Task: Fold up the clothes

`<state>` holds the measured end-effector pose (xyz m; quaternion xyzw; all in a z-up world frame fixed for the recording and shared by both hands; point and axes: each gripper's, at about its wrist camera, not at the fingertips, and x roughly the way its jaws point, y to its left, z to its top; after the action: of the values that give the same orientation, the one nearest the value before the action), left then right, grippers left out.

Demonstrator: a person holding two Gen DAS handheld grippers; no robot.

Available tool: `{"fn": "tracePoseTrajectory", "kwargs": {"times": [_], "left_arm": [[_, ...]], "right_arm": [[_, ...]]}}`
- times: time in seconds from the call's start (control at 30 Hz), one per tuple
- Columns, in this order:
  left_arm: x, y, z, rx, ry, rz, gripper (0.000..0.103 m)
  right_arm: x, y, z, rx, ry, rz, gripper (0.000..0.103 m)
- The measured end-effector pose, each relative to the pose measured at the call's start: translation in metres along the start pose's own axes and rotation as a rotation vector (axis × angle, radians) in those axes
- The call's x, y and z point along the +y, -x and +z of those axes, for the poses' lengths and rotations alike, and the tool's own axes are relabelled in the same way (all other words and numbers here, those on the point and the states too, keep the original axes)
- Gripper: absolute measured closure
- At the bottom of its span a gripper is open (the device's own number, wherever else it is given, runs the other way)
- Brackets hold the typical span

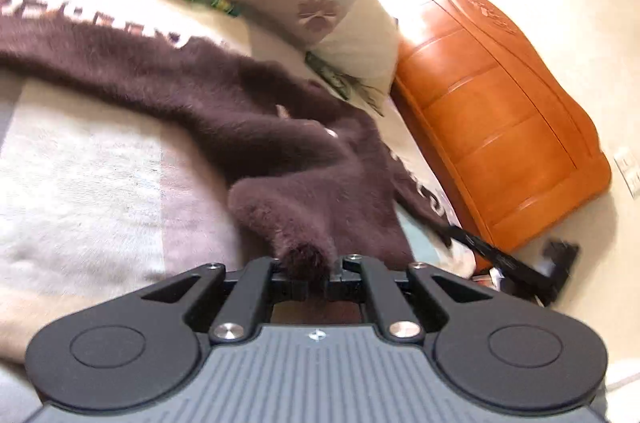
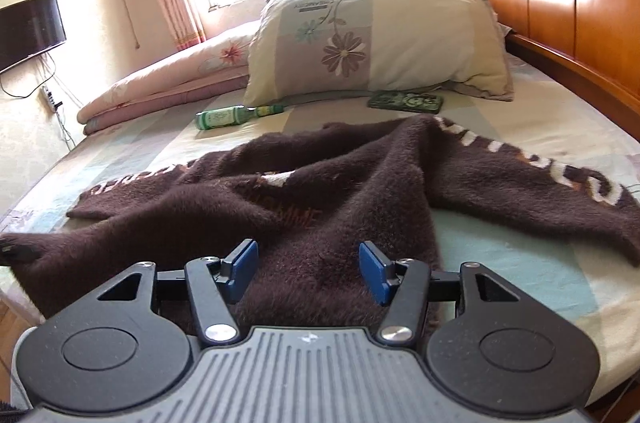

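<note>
Left wrist view: soft, limp, fluffy sweater (image 1: 224,103), spread on bed (image 1: 80,159), is clamped at a near edge fold by left gripper (image 1: 308,275); right gripper (image 2: 308,273) is held apart over the near hem, likely the better hold.

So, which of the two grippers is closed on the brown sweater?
The left gripper: it pinches a tuft of the brown sweater. The right gripper is open above the cloth.

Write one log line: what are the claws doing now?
left claw: shut on sweater | right claw: open over sweater | place: bed
</note>
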<state>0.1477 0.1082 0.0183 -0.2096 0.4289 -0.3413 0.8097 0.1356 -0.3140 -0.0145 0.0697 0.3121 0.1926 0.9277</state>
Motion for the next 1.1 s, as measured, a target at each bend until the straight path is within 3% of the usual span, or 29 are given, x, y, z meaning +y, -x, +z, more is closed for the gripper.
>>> {"fn": "tracePoseTrajectory", "kwargs": {"times": [0.13, 0.23, 0.3, 0.37, 0.57, 0.7, 0.83, 1.0, 1.1], "left_arm": [[-0.015, 0.020, 0.000, -0.015, -0.104, 0.101, 0.097], [-0.009, 0.032, 0.013, -0.068, -0.114, 0.133, 0.090], [0.001, 0.028, 0.025, -0.088, -0.084, 0.131, 0.060], [0.017, 0.010, 0.038, -0.079, -0.039, 0.113, 0.047], [0.081, -0.072, 0.064, -0.017, 0.183, 0.043, 0.047], [0.123, -0.128, 0.063, 0.019, 0.317, 0.061, 0.047], [0.145, -0.153, 0.059, -0.010, 0.409, -0.008, 0.047], [0.148, -0.171, 0.066, -0.030, 0.405, -0.051, 0.044], [0.147, -0.181, 0.073, -0.024, 0.401, -0.053, 0.043]], "right_arm": [[0.006, -0.006, 0.000, 0.012, 0.011, 0.012, 0.041], [0.006, -0.008, 0.000, 0.017, -0.005, 0.019, 0.040], [0.004, -0.008, -0.001, 0.022, -0.023, 0.021, 0.040], [0.004, -0.007, -0.002, 0.023, -0.031, 0.019, 0.040], [-0.001, 0.004, -0.003, 0.023, -0.017, -0.028, 0.035], [-0.014, 0.005, -0.002, 0.033, -0.024, -0.068, 0.032], [-0.035, -0.009, 0.003, 0.066, -0.025, -0.076, 0.027], [-0.098, -0.064, 0.023, 0.169, -0.183, 0.112, 0.019], [-0.142, -0.111, 0.033, 0.215, -0.355, 0.173, 0.016]]}}
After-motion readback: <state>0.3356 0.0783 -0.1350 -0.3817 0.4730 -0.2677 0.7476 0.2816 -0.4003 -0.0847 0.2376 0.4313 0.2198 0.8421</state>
